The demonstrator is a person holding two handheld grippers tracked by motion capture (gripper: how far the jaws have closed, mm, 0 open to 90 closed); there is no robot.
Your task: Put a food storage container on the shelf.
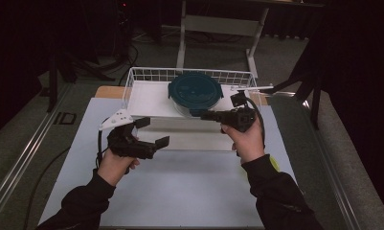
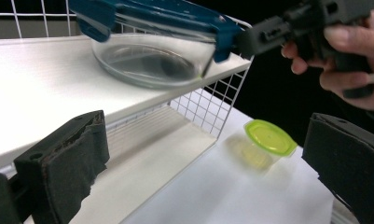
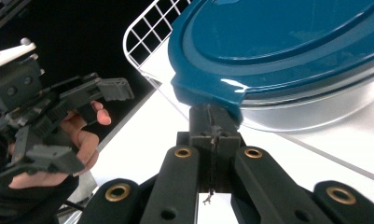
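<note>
Right now the round clear glass bowl with its dark teal clip-on lid [image 1: 195,91] sits on the white shelf board [image 1: 146,98] inside the white wire basket [image 1: 132,76], toward its right end. The right gripper [image 1: 205,115] reaches it from the near side, jaws closed flat on a lid tab [image 3: 208,95]. The left gripper [image 1: 151,132] hangs spread wide and empty, well left of the bowl. A small lime-lidded cup [image 2: 266,140] stands on the table beside the basket.

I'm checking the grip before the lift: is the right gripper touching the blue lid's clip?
Touching. In the right gripper view, the right gripper has its jaws shut on the clip at the edge of the blue lid; no gap shows.
</note>
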